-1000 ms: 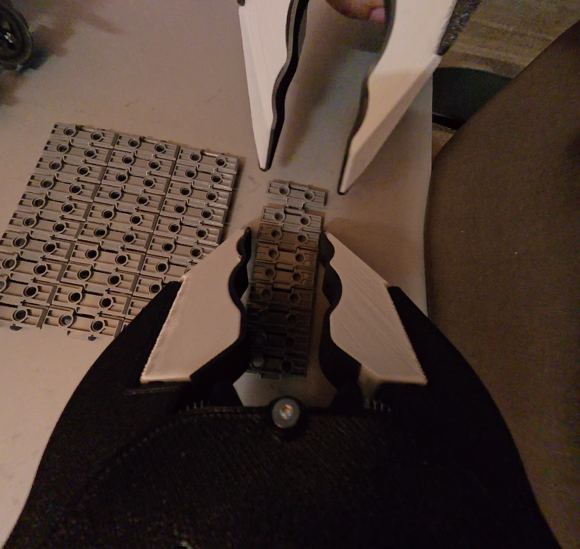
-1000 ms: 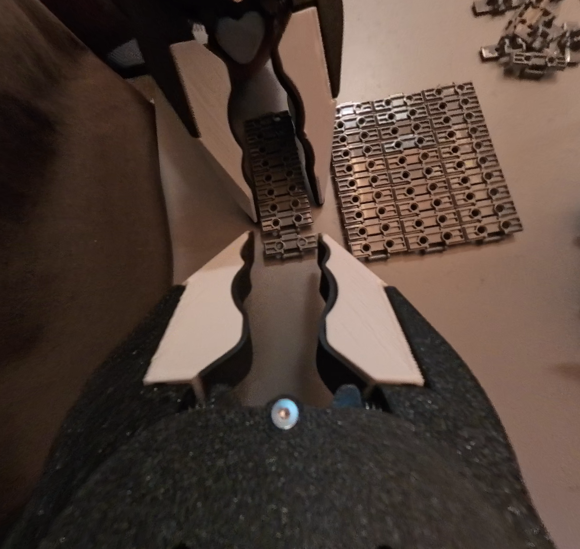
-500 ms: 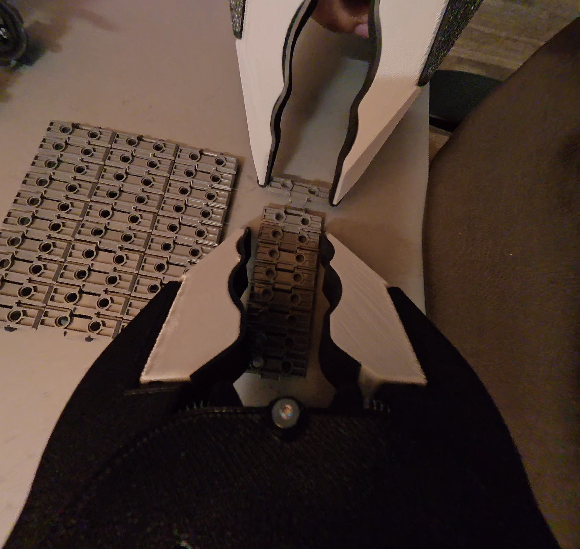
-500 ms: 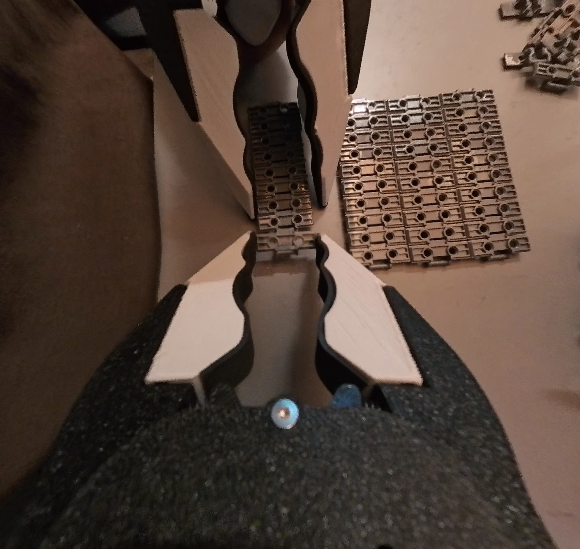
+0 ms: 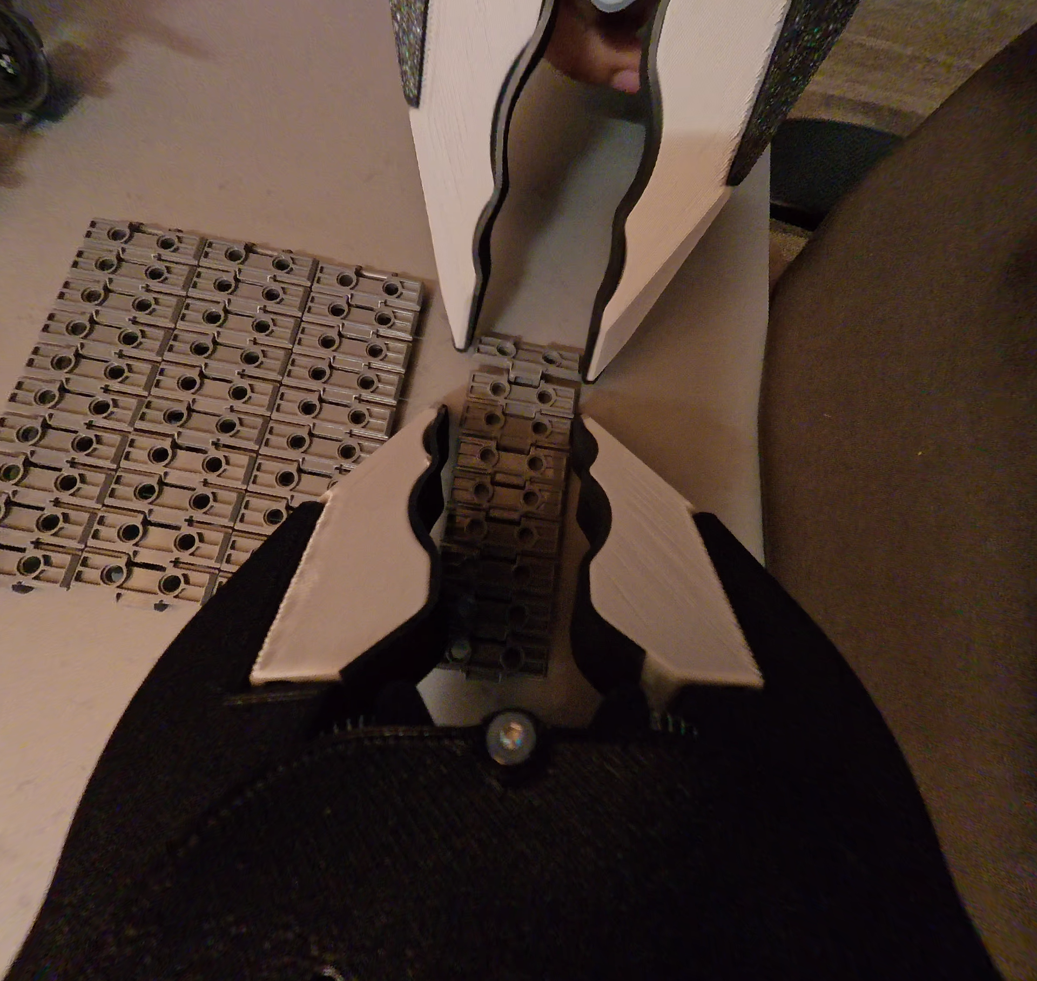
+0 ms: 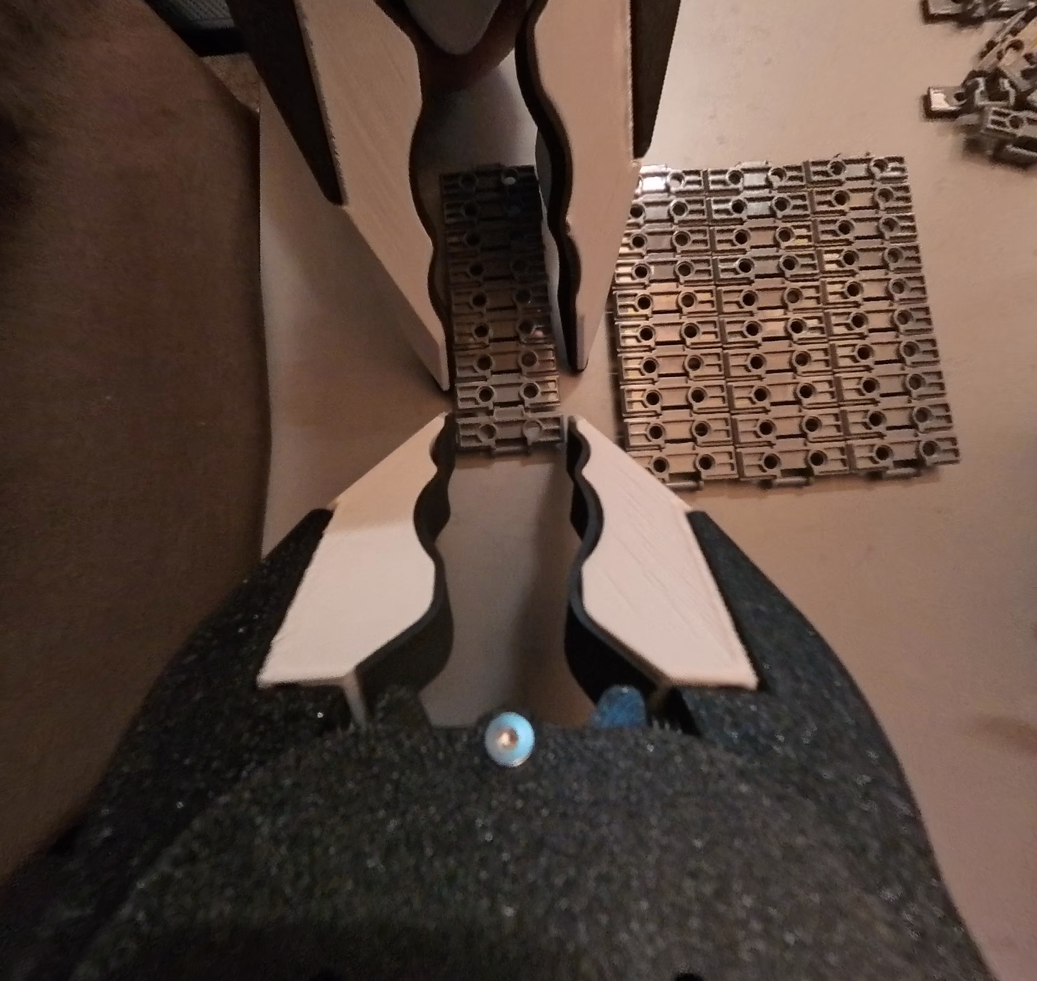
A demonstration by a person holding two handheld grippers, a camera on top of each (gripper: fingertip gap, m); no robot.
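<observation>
Pale, smooth table carries a flat grey plastic mat of linked pieces with round holes. Beside it lies a narrow strip of such links. The left gripper straddles this strip, clamped on its sides. The right gripper pinches the end link.

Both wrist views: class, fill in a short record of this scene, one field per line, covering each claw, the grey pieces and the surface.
left claw: closed on the narrow grey link strip, which lies flat between its fingers
right claw: fingertips on either side of the end link of the strip
link mat: wide grey sheet of joined links, flat beside the strip, untouched
loose links: small heap at the far corner
surface: pale tabletop
</observation>
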